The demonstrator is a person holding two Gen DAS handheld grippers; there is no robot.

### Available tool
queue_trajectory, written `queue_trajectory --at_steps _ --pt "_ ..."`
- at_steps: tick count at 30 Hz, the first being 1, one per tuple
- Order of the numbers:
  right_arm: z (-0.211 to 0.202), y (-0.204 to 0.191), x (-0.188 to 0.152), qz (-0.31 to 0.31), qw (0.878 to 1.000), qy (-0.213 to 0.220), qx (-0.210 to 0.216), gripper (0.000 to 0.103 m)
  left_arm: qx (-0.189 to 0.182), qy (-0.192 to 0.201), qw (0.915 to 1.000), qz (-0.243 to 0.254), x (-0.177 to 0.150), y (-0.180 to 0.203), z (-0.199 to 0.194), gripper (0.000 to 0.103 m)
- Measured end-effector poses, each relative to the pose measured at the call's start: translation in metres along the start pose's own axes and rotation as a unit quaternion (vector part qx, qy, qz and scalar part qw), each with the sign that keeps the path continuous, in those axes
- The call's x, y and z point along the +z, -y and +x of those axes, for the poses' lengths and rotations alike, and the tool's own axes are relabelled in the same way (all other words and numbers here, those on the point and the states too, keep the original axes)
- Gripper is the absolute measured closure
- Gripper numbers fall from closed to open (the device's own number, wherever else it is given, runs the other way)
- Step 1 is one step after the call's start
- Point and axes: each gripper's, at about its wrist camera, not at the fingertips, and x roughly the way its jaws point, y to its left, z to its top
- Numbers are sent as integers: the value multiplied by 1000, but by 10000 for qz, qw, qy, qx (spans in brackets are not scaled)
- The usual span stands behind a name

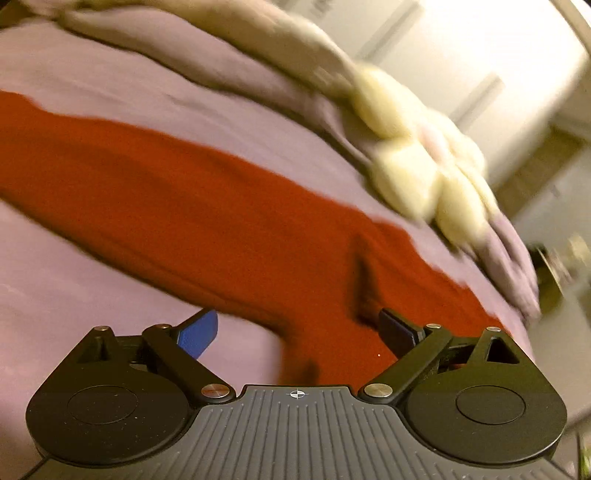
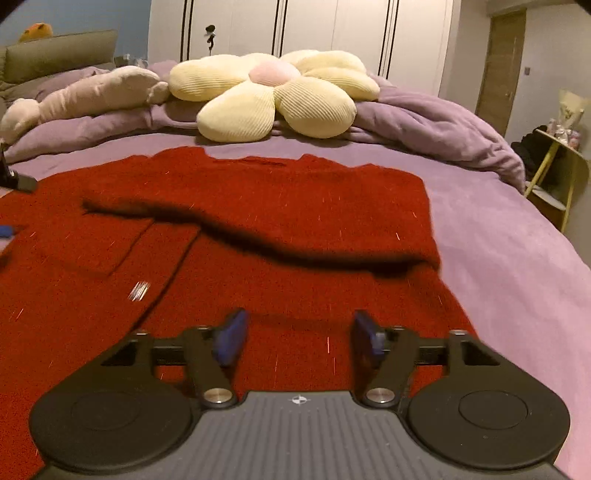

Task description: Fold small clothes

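A red knitted sweater (image 2: 258,206) lies spread on the purple bedspread (image 2: 517,266), its far part folded over toward me so that a dark fold edge crosses it. My right gripper (image 2: 297,338) hovers above the sweater's near part, jaws apart, nothing between the blue pads. In the tilted, blurred left wrist view the sweater (image 1: 177,206) runs as a red band across the bed. My left gripper (image 1: 297,328) stands wide open over its near edge and holds nothing. The left gripper's tip (image 2: 7,230) shows at the left edge of the right wrist view.
A cream flower-shaped cushion (image 2: 280,94) and a long pale pillow (image 2: 96,92) lie on the bunched purple duvet (image 2: 436,122) behind the sweater. White wardrobe doors (image 2: 332,33) stand behind the bed. A small yellow-legged side table (image 2: 554,162) stands off the bed's right side.
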Motion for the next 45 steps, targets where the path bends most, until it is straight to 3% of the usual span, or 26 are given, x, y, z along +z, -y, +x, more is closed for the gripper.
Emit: queue_trajectory --at_steps 2,5,10,11,15,17,19,21,23,25,27,30,32,35,37,38,39,40,42,45 --pt "-14 2 -12 136 9999 41 12 26 232 321 9981 -465 12 -37 -15 7" --pt "-16 8 -21 467 9989 -11 107 23 571 650 9847 -1511 31 -98 -29 19" --pt "-6 8 -27 561 9983 101 149 13 504 1257 9518 -2753 48 -171 -41 29" --pt "-6 7 -27 531 9984 106 139 12 434 1331 9452 -2951 50 -182 -41 36" --pt "-4 9 -28 615 9978 116 213 9 226 1432 9288 -3412 61 -211 -35 63" --pt "-3 10 -29 658 9974 125 257 7 174 1437 9219 -3594 62 -226 -34 83" --pt "-1 9 -29 638 9976 106 250 5 93 1434 9138 -3798 60 -240 -36 90" --pt "0 7 -29 598 9979 97 233 4 15 1435 9081 -3935 63 -247 -38 91" --pt "0 9 -30 630 9976 106 262 4 76 1470 9153 -3749 66 -241 -41 92" --pt "0 11 -31 686 9971 126 319 4 234 1504 9362 -3167 77 -218 -46 92" --pt "1 13 -32 718 9967 151 353 4 159 1584 9622 -2210 92 -174 -55 92" --pt "1 15 -33 761 9961 185 397 4 -108 1587 9853 -627 100 -80 -65 92" --pt "1 16 -34 798 9956 209 433 4 -606 1502 9864 296 92 -11 -67 92" --pt "1 18 -34 862 9948 241 487 4 -1404 1123 9719 1517 57 96 -55 91" --pt "0 19 -35 893 9943 259 513 4 -1588 857 9632 1994 27 146 -37 82" --pt "0 20 -35 915 9940 271 533 4 -1632 716 9608 2123 11 165 -23 56" --pt "0 21 -35 946 9935 284 559 4 -1633 475 9609 2184 -6 182 -7 43" --pt "0 23 -35 983 9929 298 591 4 -1594 214 9626 2182 -21 192 9 38" --pt "-1 25 -35 1047 9919 312 648 4 -1439 -117 9680 2051 -46 198 27 41" --pt "-2 29 -36 1141 9901 339 743 4 -1027 72 9789 1766 -70 178 28 40"
